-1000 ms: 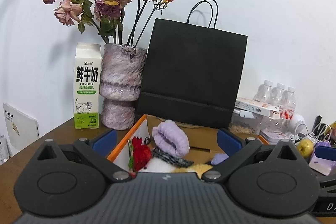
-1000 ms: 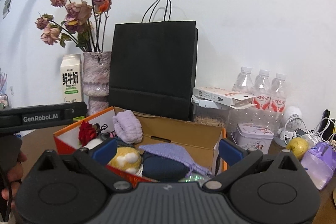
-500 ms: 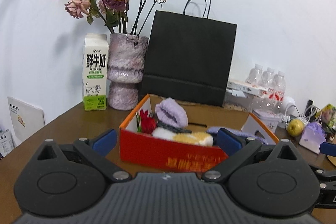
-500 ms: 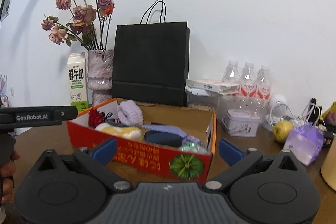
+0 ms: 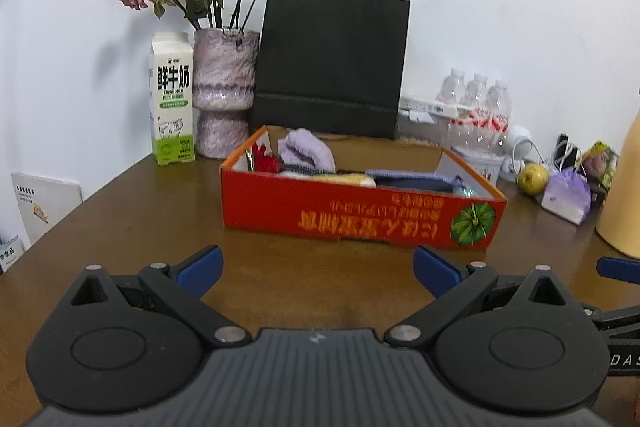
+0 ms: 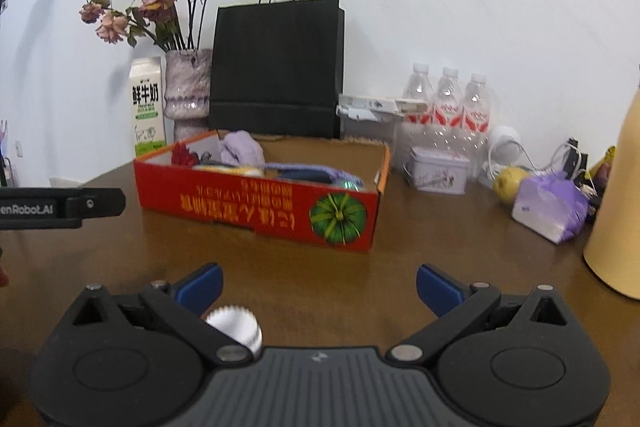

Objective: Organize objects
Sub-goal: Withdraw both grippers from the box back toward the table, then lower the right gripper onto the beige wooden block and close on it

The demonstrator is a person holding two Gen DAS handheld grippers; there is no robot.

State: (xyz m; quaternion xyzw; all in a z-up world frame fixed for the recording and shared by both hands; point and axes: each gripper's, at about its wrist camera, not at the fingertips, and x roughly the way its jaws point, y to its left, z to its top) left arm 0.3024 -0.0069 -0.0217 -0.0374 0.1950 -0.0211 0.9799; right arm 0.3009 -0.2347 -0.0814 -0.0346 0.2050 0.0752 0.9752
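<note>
A red cardboard box (image 5: 360,213) (image 6: 256,205) sits on the brown table. It holds a purple knit item (image 5: 306,151) (image 6: 242,149), a red flower (image 5: 264,159), a yellow thing and a dark blue item. My left gripper (image 5: 318,273) is open and empty, well in front of the box. My right gripper (image 6: 318,285) is open and empty, in front of the box's right end. A small white ridged cap (image 6: 236,327) lies on the table just by the right gripper's left finger.
Behind the box stand a milk carton (image 5: 172,99), a vase of dried roses (image 5: 224,87), a black paper bag (image 5: 332,63) and water bottles (image 6: 448,103). A tin (image 6: 438,169), a yellow fruit (image 6: 508,183), a purple bag (image 6: 550,207) and a tan container (image 6: 616,207) sit right.
Both grippers have pulled back from above the box toward the table's near side. The box now looks smaller and farther away. Both stay open.
</note>
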